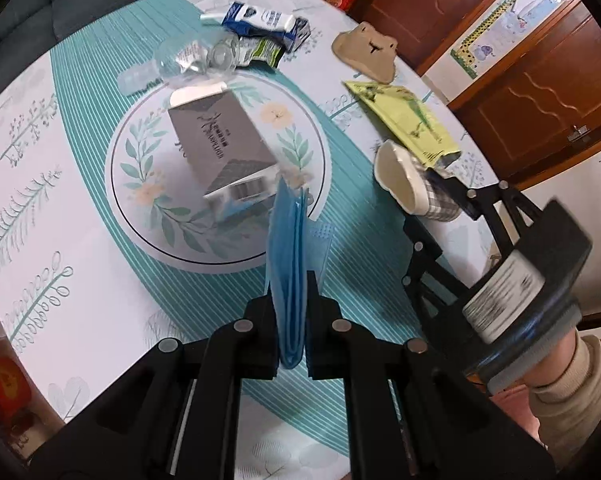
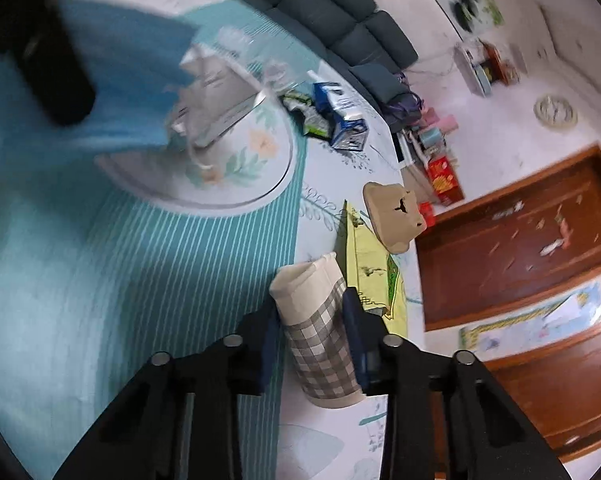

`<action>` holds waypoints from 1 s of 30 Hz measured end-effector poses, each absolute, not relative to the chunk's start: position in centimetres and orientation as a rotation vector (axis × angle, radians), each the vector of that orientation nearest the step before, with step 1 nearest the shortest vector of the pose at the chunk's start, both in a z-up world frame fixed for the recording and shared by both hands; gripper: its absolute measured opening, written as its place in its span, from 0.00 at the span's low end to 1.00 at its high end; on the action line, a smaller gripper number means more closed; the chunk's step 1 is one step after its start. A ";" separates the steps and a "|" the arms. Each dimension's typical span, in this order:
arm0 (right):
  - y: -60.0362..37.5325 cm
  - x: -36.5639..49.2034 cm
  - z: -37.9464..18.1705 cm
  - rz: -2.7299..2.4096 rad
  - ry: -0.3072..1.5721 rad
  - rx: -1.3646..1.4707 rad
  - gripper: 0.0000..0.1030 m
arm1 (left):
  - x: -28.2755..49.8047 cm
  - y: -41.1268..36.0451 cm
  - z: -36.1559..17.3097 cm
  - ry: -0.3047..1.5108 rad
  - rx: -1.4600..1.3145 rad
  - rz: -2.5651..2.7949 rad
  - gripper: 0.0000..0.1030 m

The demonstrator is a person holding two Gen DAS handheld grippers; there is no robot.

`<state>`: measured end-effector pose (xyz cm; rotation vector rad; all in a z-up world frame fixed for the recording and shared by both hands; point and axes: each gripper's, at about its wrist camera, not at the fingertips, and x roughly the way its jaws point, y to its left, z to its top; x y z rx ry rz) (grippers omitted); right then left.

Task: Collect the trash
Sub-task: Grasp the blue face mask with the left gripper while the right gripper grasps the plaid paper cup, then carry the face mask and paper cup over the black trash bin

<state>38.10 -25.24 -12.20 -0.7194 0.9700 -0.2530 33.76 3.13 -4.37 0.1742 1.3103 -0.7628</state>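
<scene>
While the left gripper (image 1: 291,300) stands pinched tight on a folded blue mask (image 1: 286,264) that hangs clear above the table (image 1: 80,168), the right gripper (image 2: 310,320) has its jaws partway closed around a checked paper cup (image 2: 320,332), a pad against each side of it. The cup lies on its side near the table's right edge, mouth pointing away from the right gripper, and it touches a yellow packet (image 2: 370,264) just beyond it.

Farther out, a grey carton (image 1: 220,140) lies tipped on the round printed centre of the table. Behind it, toward the far edge, sit a crushed clear bottle (image 1: 188,60), a green wrapper (image 1: 260,52) and a blue-and-white carton (image 1: 260,20). A beige paper piece (image 1: 366,50) rests near the far right edge.

The step in hand looks like picking up: one piece is already carried, a second is being gripped. No bin shows in either view. Next, the cup probably needs a gentle lift, since thin paper may crush or slip, and the yellow packet should stay behind.
</scene>
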 end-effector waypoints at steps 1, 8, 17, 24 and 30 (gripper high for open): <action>-25.5 38.0 -11.3 -0.241 0.965 -0.662 0.23 | 33.6 3.3 -3.7 1.303 0.172 -0.774 0.06; -29.4 35.6 -5.0 -0.132 0.939 -0.115 0.20 | 32.8 3.6 -0.1 1.252 0.153 -0.819 0.06; -33.3 29.9 -0.4 -0.048 0.873 0.282 0.19 | 30.4 2.7 4.7 1.209 0.142 -0.898 0.06; -33.7 22.8 2.7 -0.034 0.860 0.337 0.19 | 26.2 1.7 8.2 1.164 0.197 -0.959 0.06; -34.7 16.9 3.1 -0.059 0.893 0.375 0.19 | 20.5 -0.1 8.4 1.173 0.280 -1.033 0.06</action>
